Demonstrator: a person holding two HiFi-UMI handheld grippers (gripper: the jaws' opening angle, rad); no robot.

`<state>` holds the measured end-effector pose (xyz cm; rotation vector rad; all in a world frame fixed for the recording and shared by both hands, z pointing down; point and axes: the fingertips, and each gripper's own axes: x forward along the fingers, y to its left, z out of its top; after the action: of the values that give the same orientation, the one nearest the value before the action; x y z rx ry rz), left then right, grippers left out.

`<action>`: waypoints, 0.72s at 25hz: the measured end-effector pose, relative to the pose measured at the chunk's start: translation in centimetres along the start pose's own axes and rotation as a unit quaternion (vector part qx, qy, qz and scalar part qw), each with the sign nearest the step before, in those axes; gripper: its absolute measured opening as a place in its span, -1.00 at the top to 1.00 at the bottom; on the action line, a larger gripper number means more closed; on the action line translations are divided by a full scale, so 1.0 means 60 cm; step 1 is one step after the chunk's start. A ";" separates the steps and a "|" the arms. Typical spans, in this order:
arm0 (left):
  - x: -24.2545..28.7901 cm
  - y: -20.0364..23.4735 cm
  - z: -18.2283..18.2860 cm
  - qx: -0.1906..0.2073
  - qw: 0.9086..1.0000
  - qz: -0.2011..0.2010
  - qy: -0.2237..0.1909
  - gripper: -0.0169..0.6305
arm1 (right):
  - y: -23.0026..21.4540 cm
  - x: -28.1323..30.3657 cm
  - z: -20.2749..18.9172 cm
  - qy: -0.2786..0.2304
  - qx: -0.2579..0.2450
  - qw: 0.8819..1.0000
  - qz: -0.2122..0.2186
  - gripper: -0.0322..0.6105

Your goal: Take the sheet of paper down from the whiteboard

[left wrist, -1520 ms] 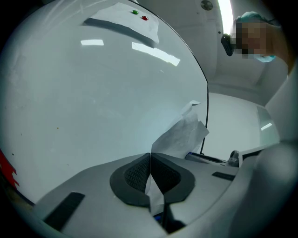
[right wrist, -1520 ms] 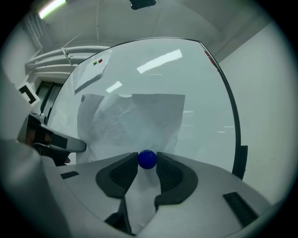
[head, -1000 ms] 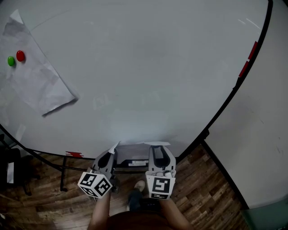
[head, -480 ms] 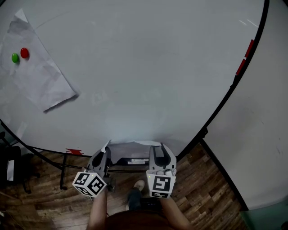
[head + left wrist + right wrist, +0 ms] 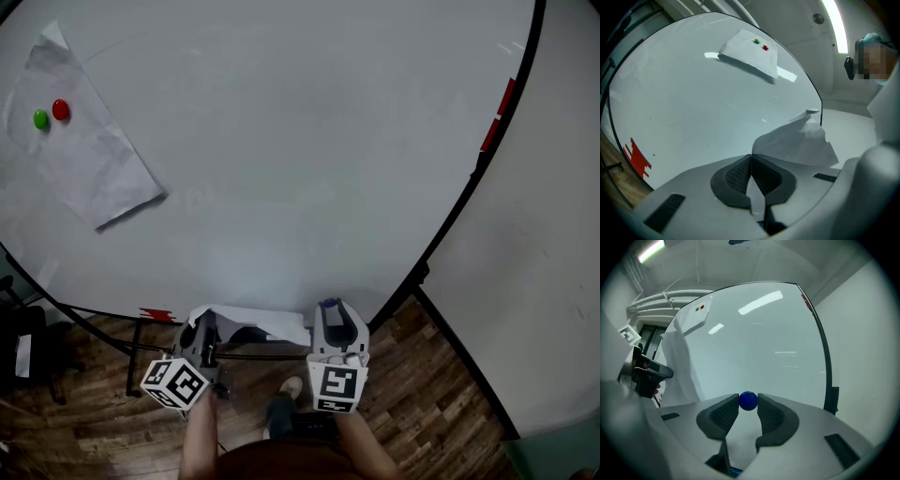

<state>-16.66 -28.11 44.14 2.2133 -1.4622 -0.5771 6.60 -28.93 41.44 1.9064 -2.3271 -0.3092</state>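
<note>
Grips a white creased sheet of paper (image 5: 258, 321) in the left gripper (image 5: 208, 325), jaws pressed fully together on one edge of it. Pinches a small round blue magnet (image 5: 748, 401) at the tips of the right gripper (image 5: 330, 309), pads closed against either side of the ball, with the jaws standing fairly wide because of it. Holds both low in front of the body, just before the bottom edge of the large white whiteboard (image 5: 309, 141) and above the brown wooden floor (image 5: 422, 403).

Looks well advanced, going by this: sheet sagging loose between the two grippers and apparently clear of the board face, with nothing pinning it. Suggests the main step, freeing the paper, is done. Leaves only carrying the sheet away and setting it and the magnet down somewhere, though no place for that shows.

Worth noting high on the left of the board: a second crumpled white sheet (image 5: 84, 159), pinned flat by a green round magnet (image 5: 41, 119) and a red round magnet (image 5: 61, 110) side by side, well apart from both grippers and untouched. Cannot tell whether that one belongs to the job as well
</note>
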 end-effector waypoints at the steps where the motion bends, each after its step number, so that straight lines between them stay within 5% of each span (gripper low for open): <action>1: -0.003 0.001 0.002 -0.002 1.000 0.003 -0.001 0.87 | 0.001 -0.001 0.000 0.000 0.000 1.000 0.001 0.47; 18: -0.021 0.013 0.018 -0.005 1.000 0.014 -0.011 0.87 | 0.011 -0.003 0.004 0.001 -0.001 1.000 0.005 0.47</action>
<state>-18.30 -27.33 43.84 2.1809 -1.4954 -0.5998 5.92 -28.61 41.35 1.8921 -2.3338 -0.3100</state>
